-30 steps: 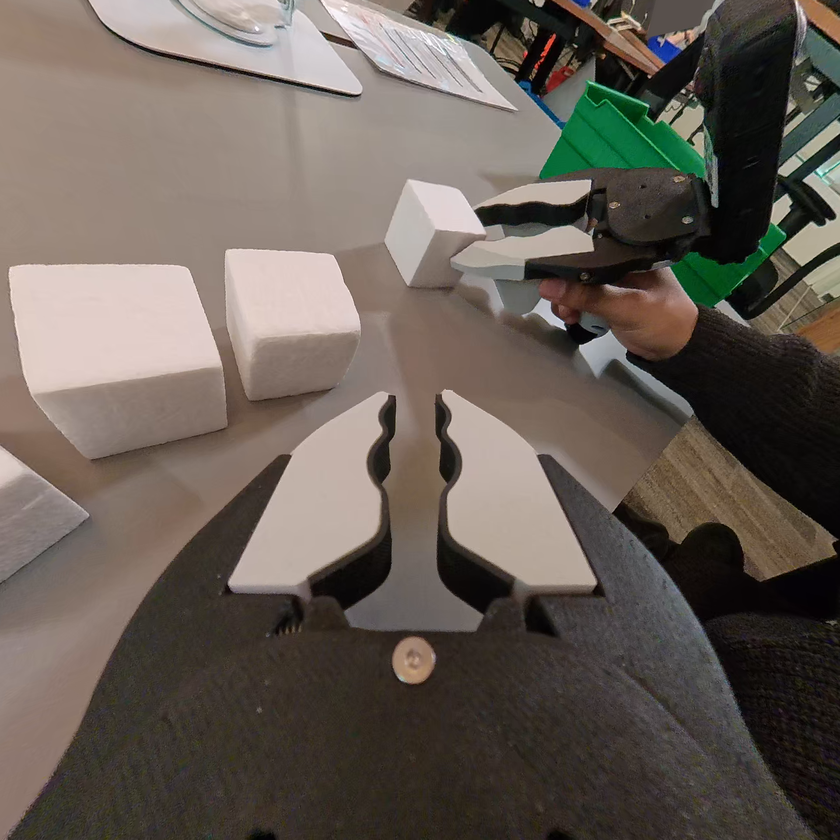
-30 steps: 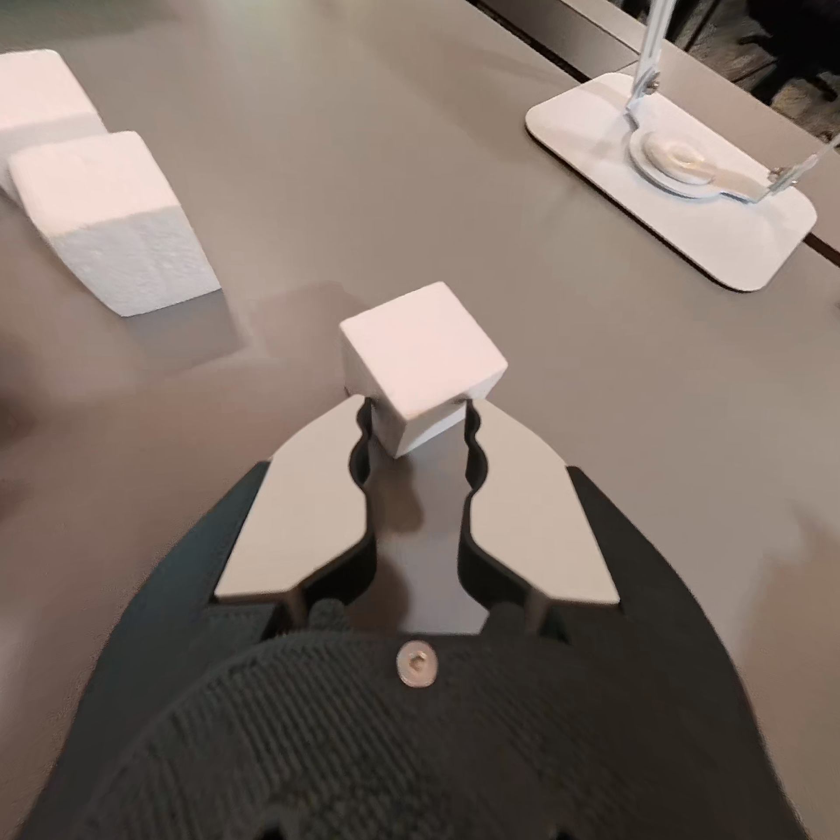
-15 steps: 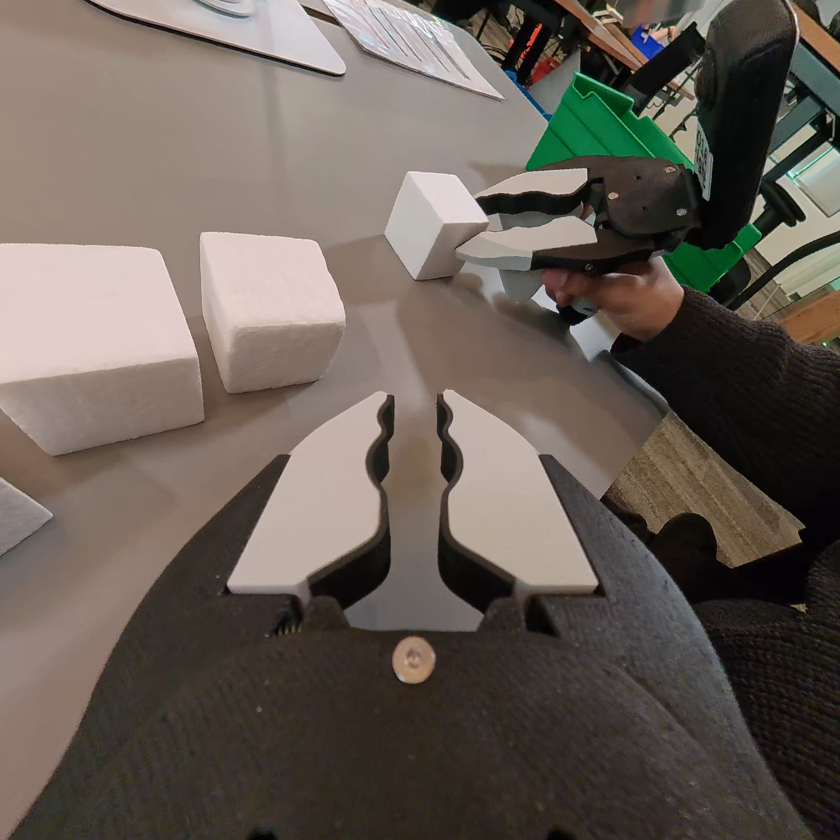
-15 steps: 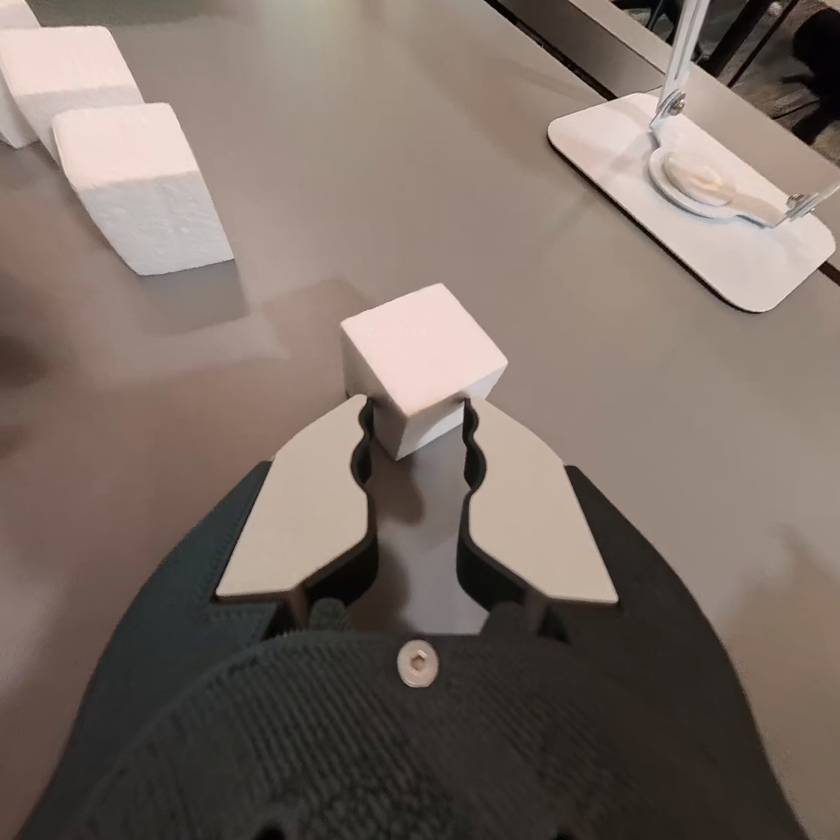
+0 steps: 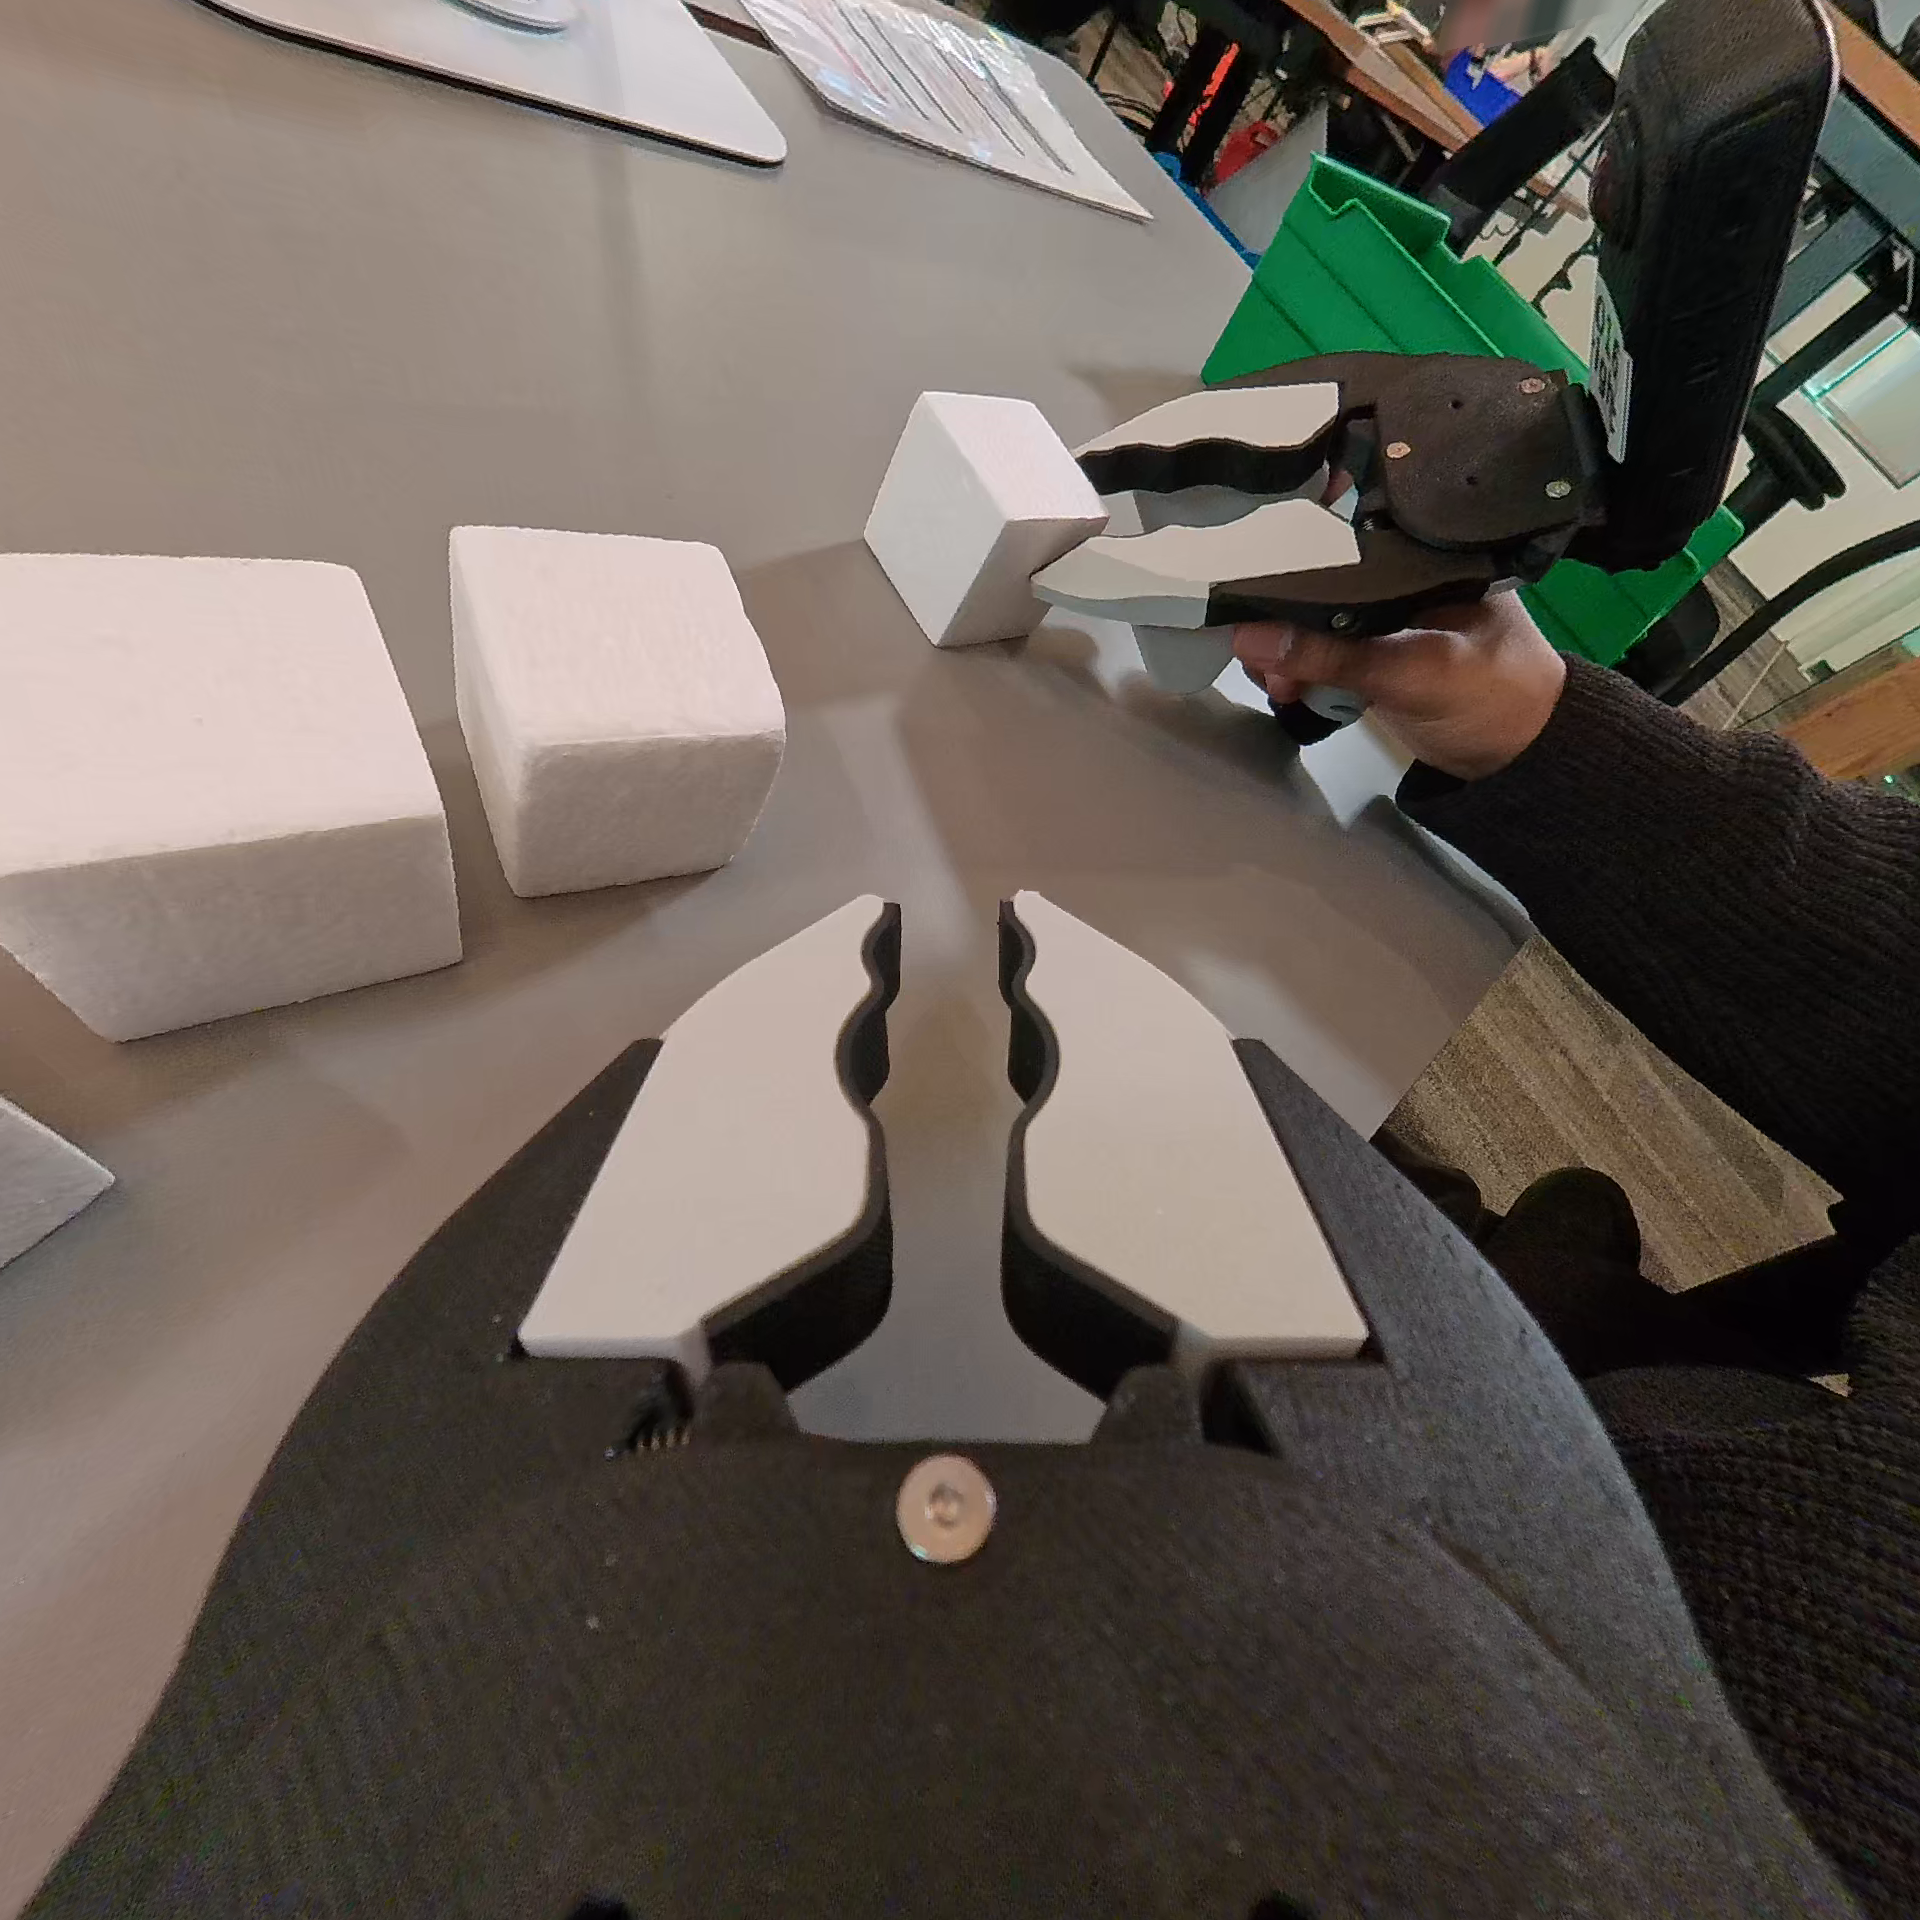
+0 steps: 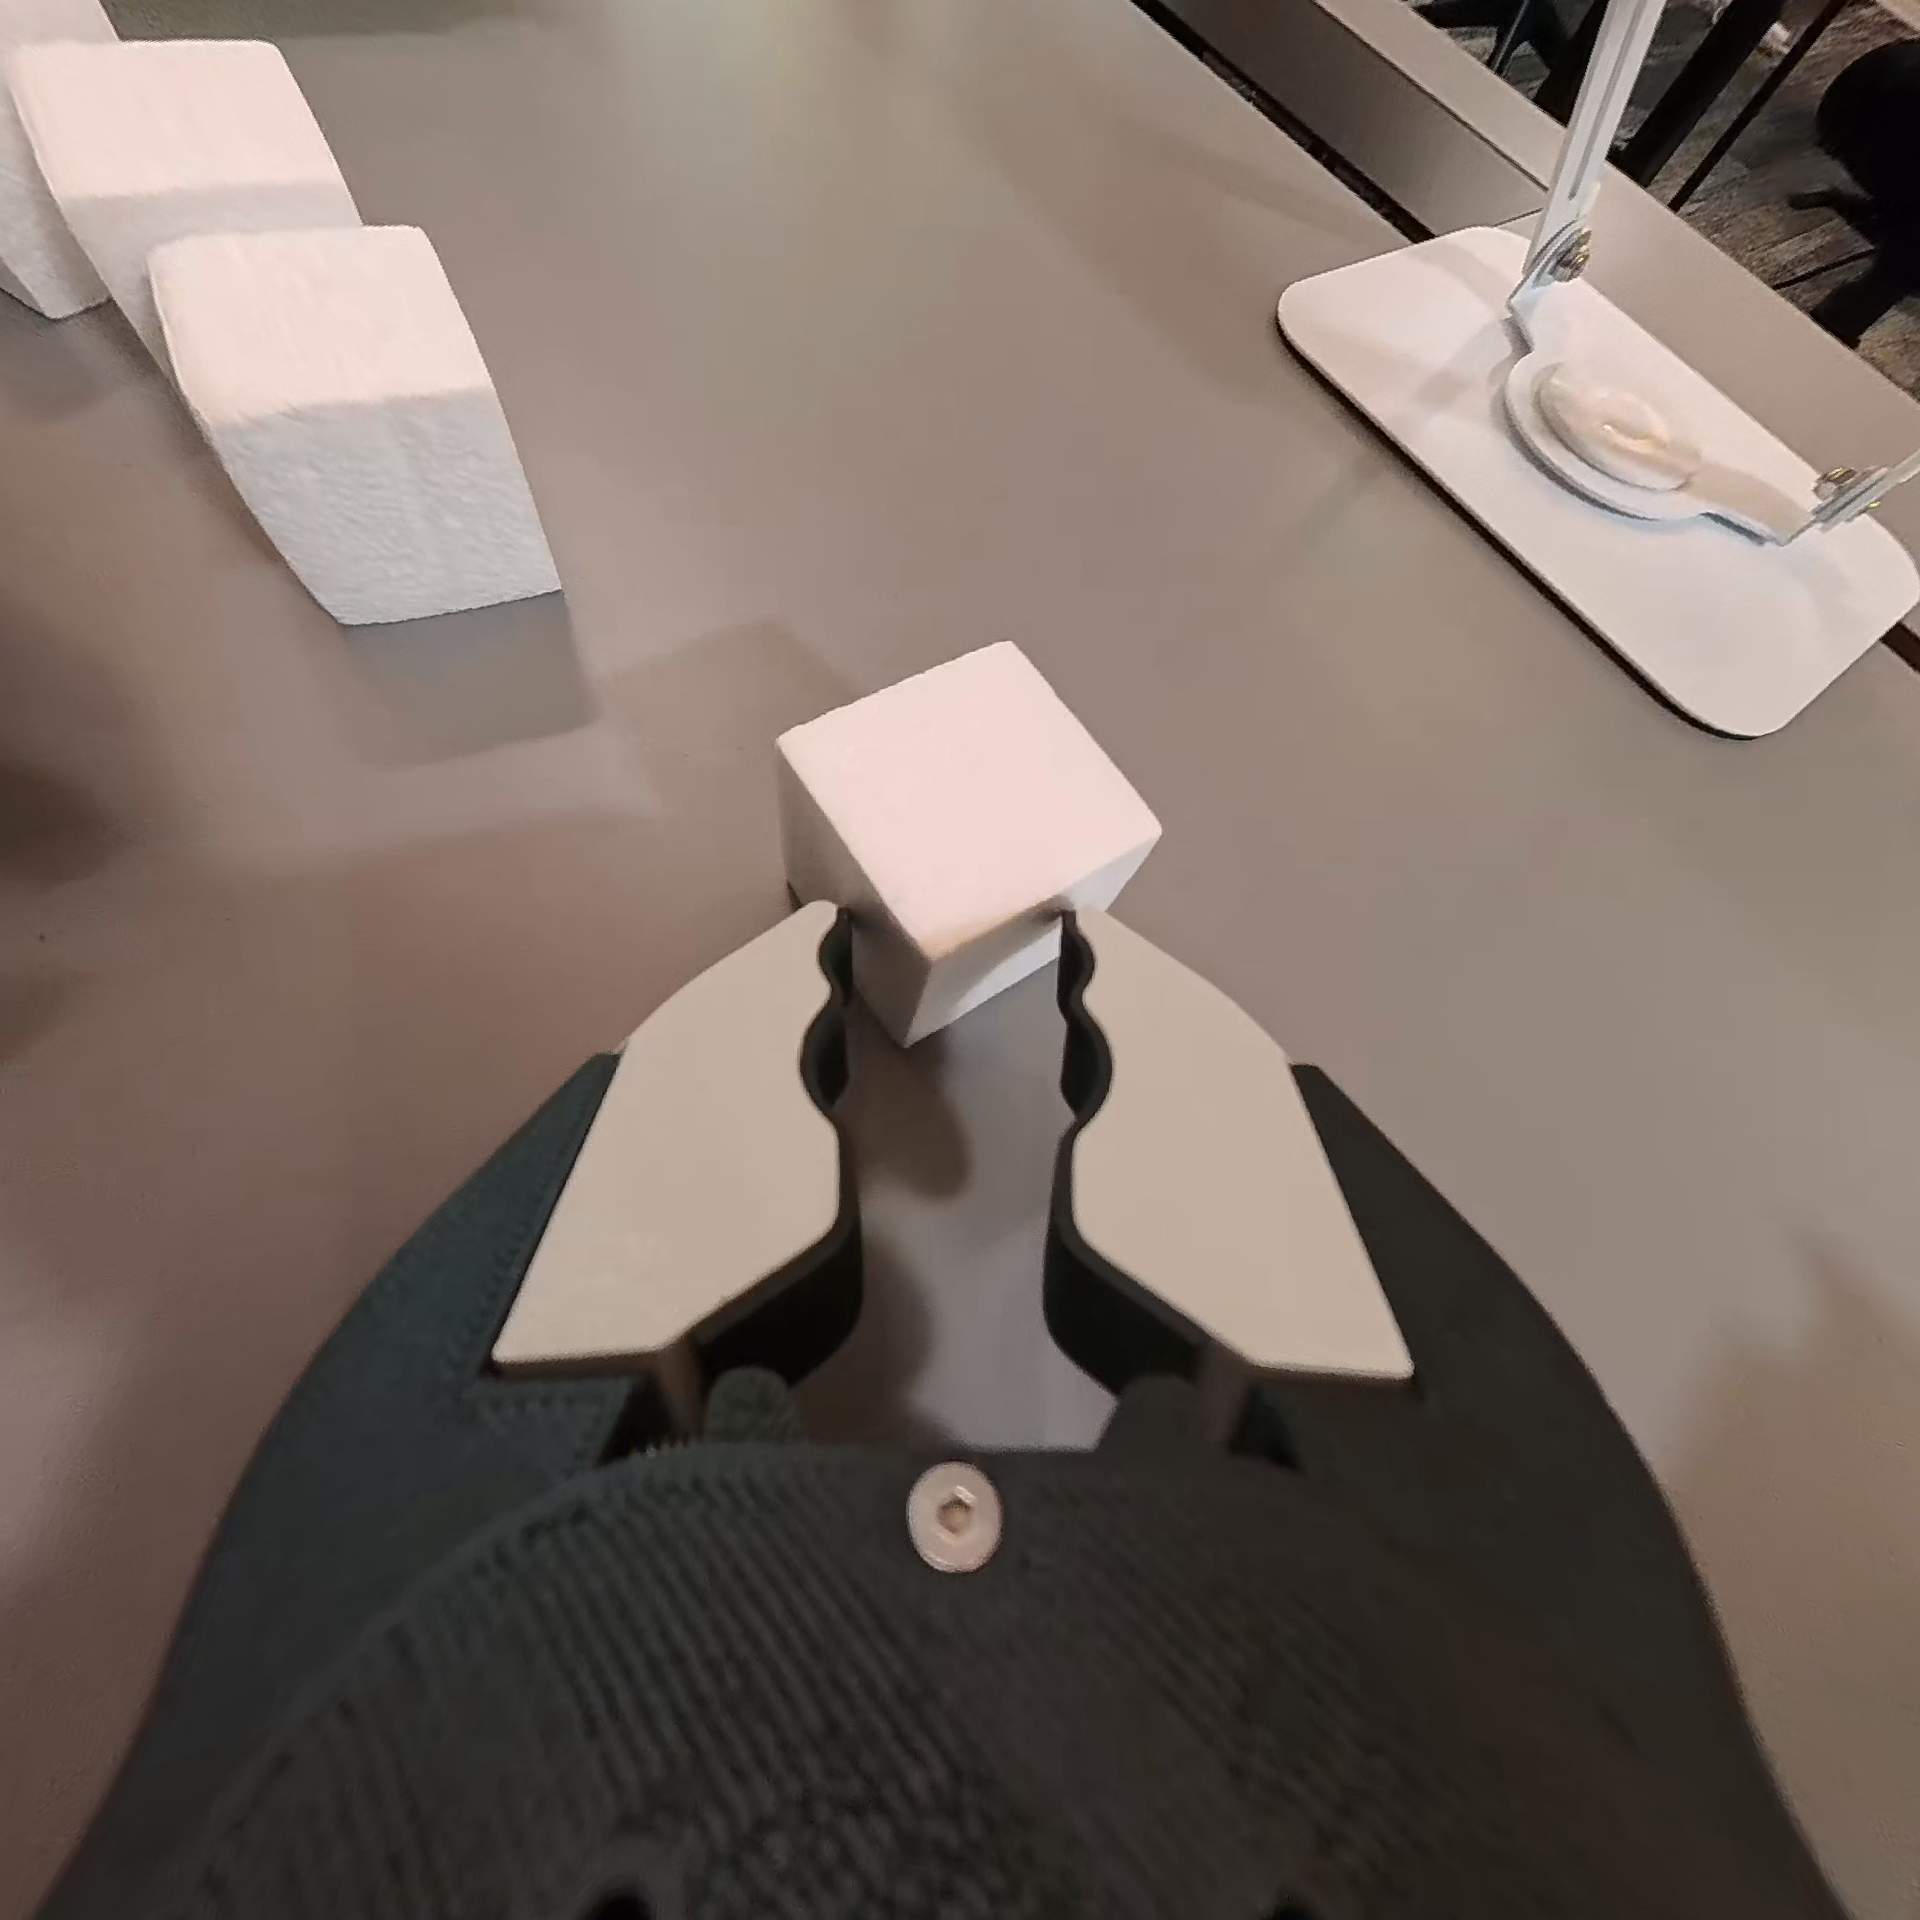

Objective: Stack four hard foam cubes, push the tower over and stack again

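My right gripper [image 6: 956, 920] is shut on a small white foam cube [image 6: 966, 821], pinching its near corner so it sits tilted, at or just above the grey table [image 6: 935, 364]. In the left wrist view the same gripper [image 5: 1065, 530] holds the cube [image 5: 977, 520] near the table's right edge, with a hand on its handle. A medium foam block [image 5: 613, 696] and a large foam block [image 5: 197, 769] stand in a row left of the cube; they also show in the right wrist view [image 6: 343, 416] [image 6: 177, 145]. My left gripper [image 5: 951, 914] is empty and open by a narrow gap, hovering over bare table near the medium block.
A corner of another foam piece [image 5: 42, 1184] shows at the left edge. A white stand base [image 6: 1558, 468] sits at the far right of the table, a laminated sheet [image 5: 935, 94] beside it. A green bin [image 5: 1371, 281] and a black chair [image 5: 1704, 208] stand beyond the table edge [image 5: 1455, 935]. My hands' fingertips stand some 20 centimeters from each other. The right gripper is farther from the medium foam block [image 5: 613, 696], some 15 centimeters, than the left, some 6 centimeters. It turns up in the right wrist view [image 6: 212, 294] as well.
My right gripper has carried the small cube closer to the row of foam blocks, which now look nearer in the right wrist view. My left gripper has kept its narrow gap and barely moved.
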`<state>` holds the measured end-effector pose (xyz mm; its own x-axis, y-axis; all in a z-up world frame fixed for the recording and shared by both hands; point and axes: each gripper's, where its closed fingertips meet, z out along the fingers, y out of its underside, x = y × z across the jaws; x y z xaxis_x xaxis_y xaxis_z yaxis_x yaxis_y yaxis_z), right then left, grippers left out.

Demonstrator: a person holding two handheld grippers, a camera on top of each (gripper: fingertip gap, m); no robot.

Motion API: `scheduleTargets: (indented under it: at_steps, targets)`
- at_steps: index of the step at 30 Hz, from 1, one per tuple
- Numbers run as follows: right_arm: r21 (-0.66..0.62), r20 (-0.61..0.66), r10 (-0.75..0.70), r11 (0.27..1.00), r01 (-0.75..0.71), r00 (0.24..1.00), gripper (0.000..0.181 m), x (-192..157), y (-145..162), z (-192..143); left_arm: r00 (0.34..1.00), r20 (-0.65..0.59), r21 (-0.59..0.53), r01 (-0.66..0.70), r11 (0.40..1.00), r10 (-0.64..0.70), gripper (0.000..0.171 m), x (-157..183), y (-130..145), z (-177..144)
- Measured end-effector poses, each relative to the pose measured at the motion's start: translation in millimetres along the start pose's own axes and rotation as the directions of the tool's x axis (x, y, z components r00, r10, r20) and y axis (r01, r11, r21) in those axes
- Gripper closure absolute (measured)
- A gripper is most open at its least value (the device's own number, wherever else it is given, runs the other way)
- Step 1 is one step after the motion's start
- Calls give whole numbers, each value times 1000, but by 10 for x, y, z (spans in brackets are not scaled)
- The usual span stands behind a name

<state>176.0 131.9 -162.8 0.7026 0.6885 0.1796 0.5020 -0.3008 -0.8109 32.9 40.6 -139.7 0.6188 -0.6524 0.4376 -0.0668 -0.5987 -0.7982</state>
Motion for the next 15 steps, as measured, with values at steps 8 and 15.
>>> scheduleTargets:
  at_steps: [8, 15]
  targets:
    - [-2, -7, -3, 1000, 3, 1000, 142, 5, 3, 2, 1000, 1, -3, -2, 1000, 2, 153, 2, 7, 3]
    - [-10, -11, -8, 1000, 8, 1000, 142, 4, 12, 8, 1000, 1, -6, -2, 1000, 2, 152, 2, 10, 4]
